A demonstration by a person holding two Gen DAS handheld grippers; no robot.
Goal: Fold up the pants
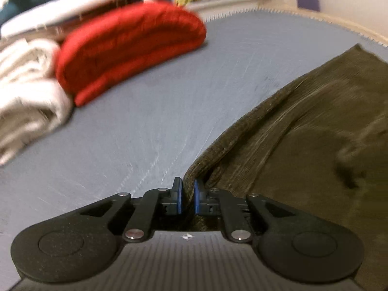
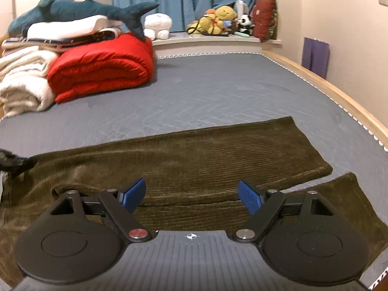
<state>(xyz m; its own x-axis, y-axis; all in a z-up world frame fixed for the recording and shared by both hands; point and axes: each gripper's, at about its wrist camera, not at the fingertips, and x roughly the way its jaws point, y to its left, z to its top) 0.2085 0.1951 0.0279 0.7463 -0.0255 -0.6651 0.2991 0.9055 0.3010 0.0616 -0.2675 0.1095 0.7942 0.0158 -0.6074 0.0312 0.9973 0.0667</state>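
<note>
One edge of the olive-brown corduroy pants (image 2: 184, 160), spread flat on the grey bed mattress (image 2: 218, 92), was pinched by the left gripper (image 1: 188, 195), so uneven lifting could be risked while the right gripper (image 2: 191, 194) was held spread above them.

Ribbed corduroy pants (image 2: 194, 160) (matt cloth)

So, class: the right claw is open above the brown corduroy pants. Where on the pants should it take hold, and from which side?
Probably the hem end of the upper leg of the pants, coming from the right. That leg lies flat on the bed with its end edge free and exposed, so a finger can slide under. The right claw is open; the left claw pinches the opposite edge.
</note>
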